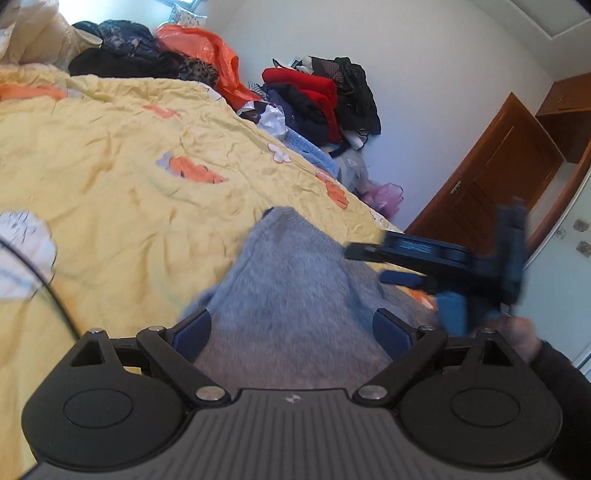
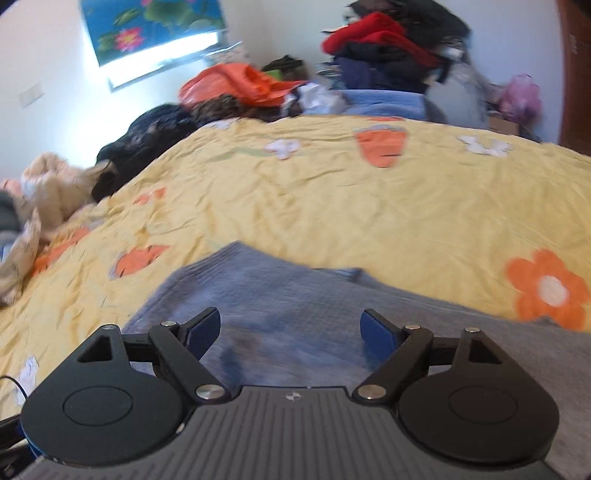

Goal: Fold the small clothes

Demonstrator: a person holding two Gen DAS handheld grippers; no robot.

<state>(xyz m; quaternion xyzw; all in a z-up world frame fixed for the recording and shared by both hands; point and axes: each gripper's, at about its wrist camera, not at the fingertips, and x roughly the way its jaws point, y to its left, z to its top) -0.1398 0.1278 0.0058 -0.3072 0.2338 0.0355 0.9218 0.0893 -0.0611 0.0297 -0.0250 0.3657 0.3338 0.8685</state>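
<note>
- Left gripper: jaws spread wide, blue pads on either side of the grey knit garment, not pressing it. Whether the cloth touches the pads cannot be told; the frame is blurred.
- Right gripper: jaws spread, nothing pinched, hanging over the grey knit garment. In the left wrist view the right gripper shows side-on, smeared, over the garment's right side, with a hand behind it.
- Garment lies rumpled at the near edge of the yellow flowered bedspread, one flap lying towards the bed's middle.
- Middle of the bedspread: wrinkled.
- Far edge of the bed: orange plastic bag, dark clothes, a pile of red and navy clothes.
- Beyond: white wall, flower poster; brown wooden door.
</note>
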